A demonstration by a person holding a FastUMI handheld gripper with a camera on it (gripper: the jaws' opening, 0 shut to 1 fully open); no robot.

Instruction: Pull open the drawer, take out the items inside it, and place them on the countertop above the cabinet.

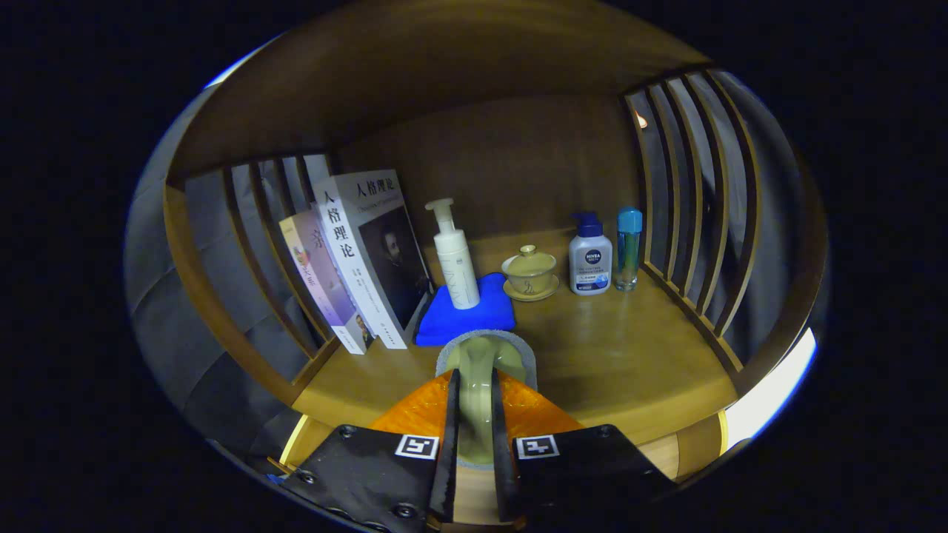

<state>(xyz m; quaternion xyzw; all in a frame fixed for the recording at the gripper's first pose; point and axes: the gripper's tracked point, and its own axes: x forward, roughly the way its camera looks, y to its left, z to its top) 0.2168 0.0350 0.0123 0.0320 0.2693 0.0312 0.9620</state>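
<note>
Claw (475, 414) pinching grey-rimmed olive pad (485, 355) over bench (629, 363). Set down in bare spot at 2 o'clock, clear of blue cloth (465, 320).

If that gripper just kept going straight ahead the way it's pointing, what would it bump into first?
The gripper is shut on a pale green piece with a grey rim, which leads the way. Straight on, that piece would probably meet the blue cloth first, then the white pump bottle standing on it. Depth is hard to judge.
</note>
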